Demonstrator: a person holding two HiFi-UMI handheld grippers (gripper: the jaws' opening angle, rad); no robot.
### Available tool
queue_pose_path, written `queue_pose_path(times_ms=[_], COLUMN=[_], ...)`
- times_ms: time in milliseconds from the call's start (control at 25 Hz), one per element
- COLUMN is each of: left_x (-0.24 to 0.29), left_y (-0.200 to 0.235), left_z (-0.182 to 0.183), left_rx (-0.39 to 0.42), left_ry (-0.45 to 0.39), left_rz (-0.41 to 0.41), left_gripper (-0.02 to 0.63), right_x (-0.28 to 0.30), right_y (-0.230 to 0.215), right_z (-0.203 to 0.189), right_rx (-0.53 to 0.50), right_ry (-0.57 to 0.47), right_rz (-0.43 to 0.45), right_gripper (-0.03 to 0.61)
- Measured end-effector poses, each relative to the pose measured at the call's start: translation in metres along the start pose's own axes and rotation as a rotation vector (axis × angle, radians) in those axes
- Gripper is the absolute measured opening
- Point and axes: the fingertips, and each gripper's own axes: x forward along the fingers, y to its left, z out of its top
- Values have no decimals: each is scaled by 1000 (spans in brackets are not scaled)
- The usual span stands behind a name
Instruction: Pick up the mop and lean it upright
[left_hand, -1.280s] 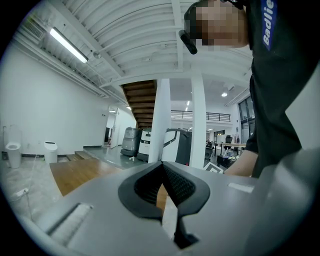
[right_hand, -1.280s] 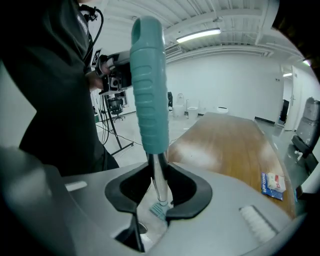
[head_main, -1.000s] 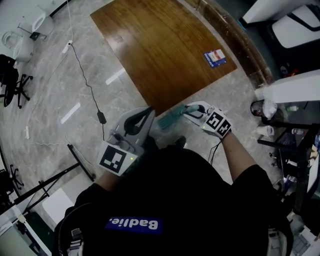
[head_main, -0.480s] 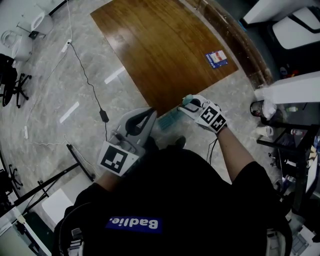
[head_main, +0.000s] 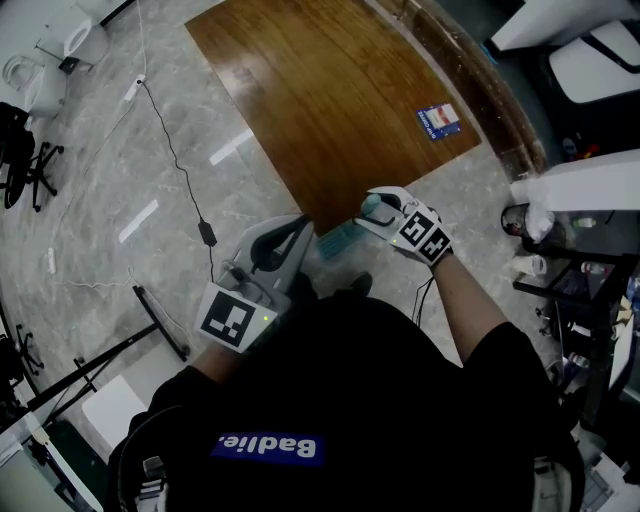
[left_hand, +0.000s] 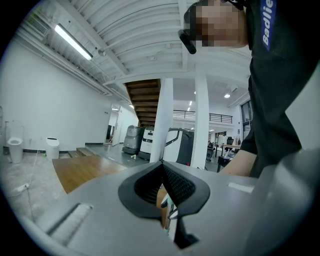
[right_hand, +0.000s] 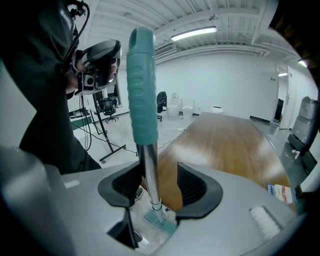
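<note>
The mop stands nearly upright, its teal grip (right_hand: 142, 95) on top of a metal pole (right_hand: 149, 175). Its teal head (right_hand: 161, 222) rests on the stone floor, by the edge of the wooden platform (head_main: 330, 90). In the head view the mop head (head_main: 340, 240) shows just below my right gripper (head_main: 372, 213). My right gripper (right_hand: 160, 187) has the pole between its jaws, which have just been opening. The pole stands by the left pad, with a gap to the right pad. My left gripper (head_main: 298, 228) hovers to the left of the mop. Its pads (left_hand: 162, 172) meet with nothing held.
A black cable (head_main: 175, 160) runs over the floor at left. A black stand leg (head_main: 160, 325) lies near my left side. On the platform lies a blue and white card (head_main: 440, 120). A white table (head_main: 590, 175) and cluttered shelves stand at the right.
My right gripper has shifted a little left and away from the body, and the mop handle now stands steeper over its head. The left gripper has kept still.
</note>
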Motion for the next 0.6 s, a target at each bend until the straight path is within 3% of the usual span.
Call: queue_pose_path(times_ms=[600], left_x=[-2], left_y=[4], left_z=[-3], left_rx=[-10], left_ry=[0], left_rz=[-12], left_gripper=[18], right_x=[8], right_y=[14], right_z=[3], right_rx=[-16], right_ry=[6], right_rz=[-2], right_gripper=[241])
